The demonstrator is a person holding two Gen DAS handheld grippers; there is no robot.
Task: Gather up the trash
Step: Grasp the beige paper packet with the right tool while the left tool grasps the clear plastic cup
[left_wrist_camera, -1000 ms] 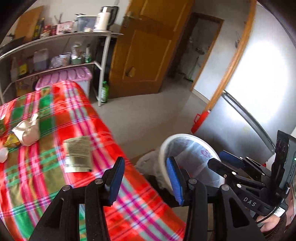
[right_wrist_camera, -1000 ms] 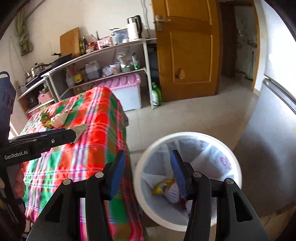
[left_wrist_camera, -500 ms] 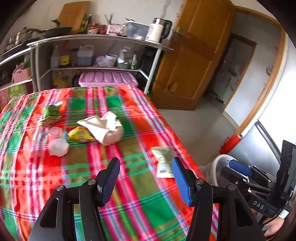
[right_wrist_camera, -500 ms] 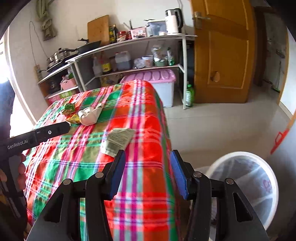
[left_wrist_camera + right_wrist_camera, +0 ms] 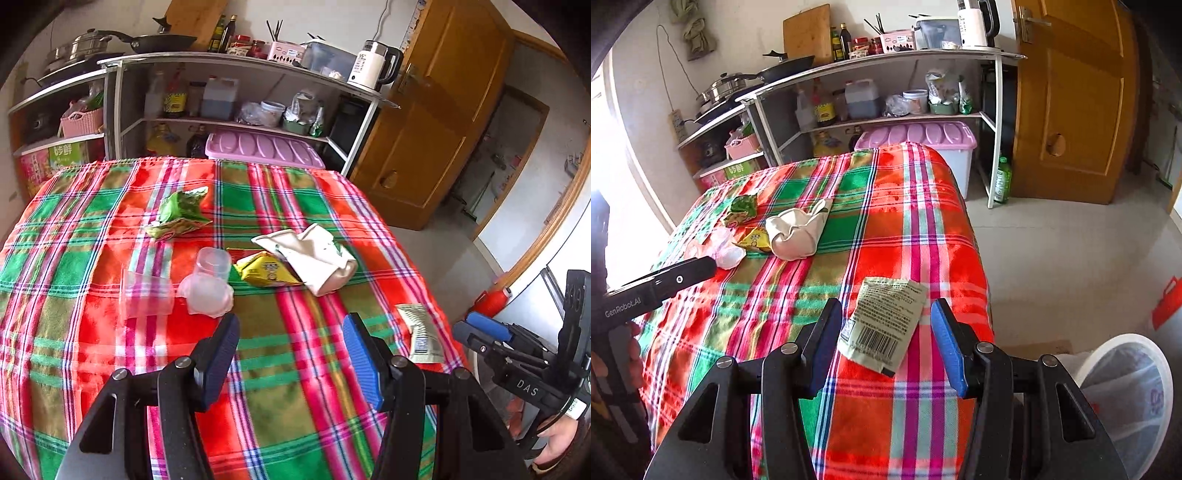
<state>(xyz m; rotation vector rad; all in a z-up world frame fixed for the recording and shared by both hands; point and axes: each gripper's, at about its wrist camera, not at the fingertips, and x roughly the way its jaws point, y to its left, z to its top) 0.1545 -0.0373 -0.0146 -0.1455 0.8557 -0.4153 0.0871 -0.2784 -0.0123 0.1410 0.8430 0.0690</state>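
Now I line my right gripper (image 5: 886, 341), jaws spread, over the flat packet (image 5: 884, 323) near the table (image 5: 916, 424) edge; I should dip low, pinch its near end, while my left gripper (image 5: 291, 354) hovers spread, empty

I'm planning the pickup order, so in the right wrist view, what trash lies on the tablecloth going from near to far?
Barcode packet between the open right claw fingers → clear plastic cups → yellow wrapper → white crumpled bag → green wrapper.
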